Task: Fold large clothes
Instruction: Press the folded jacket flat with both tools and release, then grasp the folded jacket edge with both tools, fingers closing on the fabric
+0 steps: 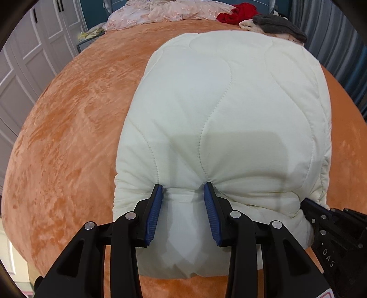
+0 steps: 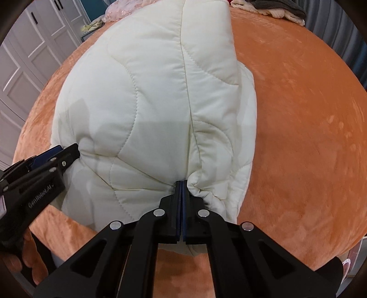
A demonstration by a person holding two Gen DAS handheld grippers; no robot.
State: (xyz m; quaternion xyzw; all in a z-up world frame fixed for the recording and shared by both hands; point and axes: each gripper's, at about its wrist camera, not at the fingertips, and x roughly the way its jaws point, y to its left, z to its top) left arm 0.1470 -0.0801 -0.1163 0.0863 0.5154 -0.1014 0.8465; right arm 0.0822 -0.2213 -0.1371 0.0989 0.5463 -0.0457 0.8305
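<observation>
A cream quilted padded jacket [image 1: 224, 110] lies folded on the orange bed cover [image 1: 68, 128]; it also shows in the right wrist view [image 2: 146, 96]. My left gripper [image 1: 183, 188] has its blue pads apart with a thick bunch of the jacket's near edge pinched between them. My right gripper [image 2: 181, 183] is shut tight on the jacket's near edge further right. The right gripper shows at the right edge of the left wrist view [image 1: 330, 224], and the left gripper shows at the left of the right wrist view [image 2: 55, 158].
The orange bed cover [image 2: 309, 137] spreads around the jacket. At the far end lie a pink lace garment [image 1: 160, 13], a red garment [image 1: 238, 12] and a grey and cream pile [image 1: 279, 26]. White wardrobe doors [image 1: 27, 59] stand to the left.
</observation>
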